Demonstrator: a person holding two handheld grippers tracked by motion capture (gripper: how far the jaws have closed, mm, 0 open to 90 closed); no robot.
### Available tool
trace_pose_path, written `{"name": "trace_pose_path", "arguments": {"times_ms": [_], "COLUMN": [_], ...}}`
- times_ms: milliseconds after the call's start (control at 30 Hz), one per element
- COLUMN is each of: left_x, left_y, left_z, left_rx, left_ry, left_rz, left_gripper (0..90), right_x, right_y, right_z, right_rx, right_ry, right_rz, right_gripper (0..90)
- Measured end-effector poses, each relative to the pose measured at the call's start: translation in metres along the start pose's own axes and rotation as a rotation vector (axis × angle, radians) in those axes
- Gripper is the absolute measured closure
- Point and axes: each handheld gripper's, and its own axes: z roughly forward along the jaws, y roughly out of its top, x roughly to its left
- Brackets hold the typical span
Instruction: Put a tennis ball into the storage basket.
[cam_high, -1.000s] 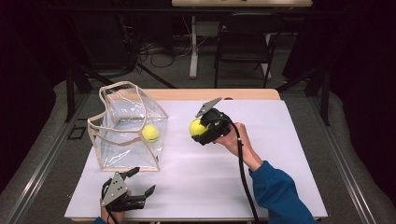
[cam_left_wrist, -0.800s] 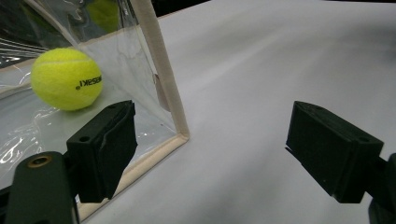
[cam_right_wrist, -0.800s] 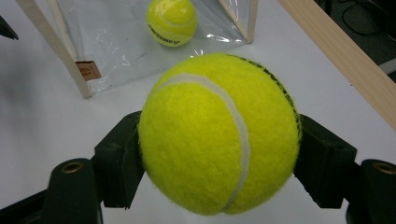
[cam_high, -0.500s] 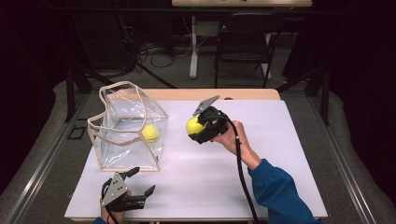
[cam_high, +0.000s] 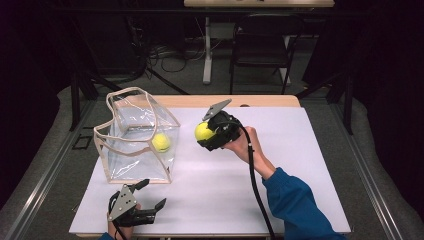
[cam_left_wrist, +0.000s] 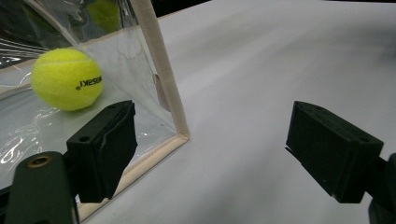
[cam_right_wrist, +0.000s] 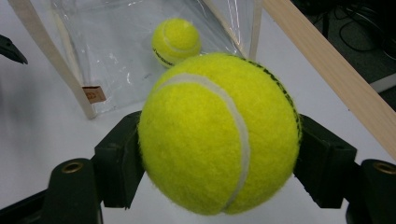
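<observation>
Right tongs (cam_high: 206, 134) at mid-frame clench a tennis ball (cam_high: 203, 131) above the white surface (cam_high: 280, 165); the clear bag (cam_high: 135, 135) sits just left of it, mouth upward, second ball (cam_high: 161, 142) inside. Left tongs (cam_high: 150, 195) gape empty, lower left.

On the counter (cam_high: 300, 165) I note the bag (cam_high: 135, 135) standing at the left, one tennis ball (cam_high: 161, 142) inside it near its right wall. My right tongs (cam_high: 207, 135) sit just right of the bag, above the counter's middle, a second ball (cam_high: 203, 131) between their jaws. My left tongs (cam_high: 147, 195) lie at the near edge, in front of the bag.
</observation>
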Motion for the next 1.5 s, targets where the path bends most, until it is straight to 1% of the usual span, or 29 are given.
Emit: {"name": "trace_pose_path", "arguments": {"times_ms": [467,1500], "left_x": [0.000,0.000], "left_y": [0.000,0.000], "left_z": [0.000,0.000], "left_rx": [0.002,0.003], "left_ry": [-0.003,-0.001], "left_rz": [0.001,0.000], "left_gripper": [16.1,16.1], "right_x": [-0.001,-0.003], "right_y": [0.009,0.025], "right_z": [-0.002,-0.007], "right_rx": [-0.036,-0.092], "right_ry": [0.004,-0.014], "right_rz": [0.002,-0.003], "right_gripper": [25.7,25.7]}}
